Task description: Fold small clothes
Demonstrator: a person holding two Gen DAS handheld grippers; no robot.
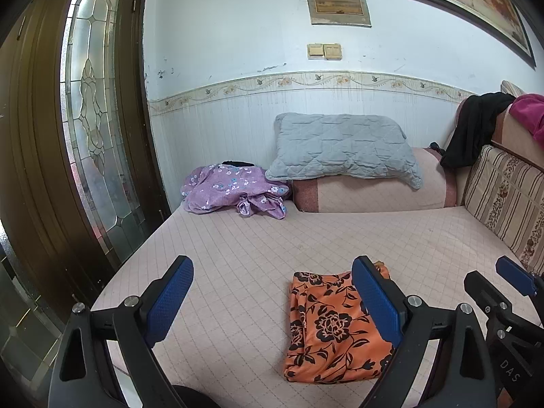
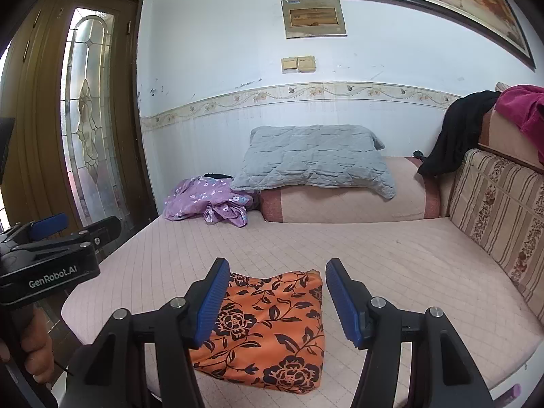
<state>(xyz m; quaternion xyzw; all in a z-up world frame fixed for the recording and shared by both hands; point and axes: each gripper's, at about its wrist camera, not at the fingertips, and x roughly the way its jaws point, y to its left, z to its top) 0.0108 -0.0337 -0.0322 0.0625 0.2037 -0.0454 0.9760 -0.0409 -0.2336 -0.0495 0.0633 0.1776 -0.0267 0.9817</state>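
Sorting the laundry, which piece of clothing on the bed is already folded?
The orange floral cloth, a flat rectangle; the purple garment lies crumpled.

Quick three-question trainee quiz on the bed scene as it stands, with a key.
1. True or false: the orange cloth with black flowers lies folded on the pink quilted mattress.
2. What lies crumpled beside the grey quilted pillow?
3. Is the right tool: A open, B shut on cloth?

Key: 1 true. 2 the purple floral garment. 3 A; nothing sits between its blue pads.
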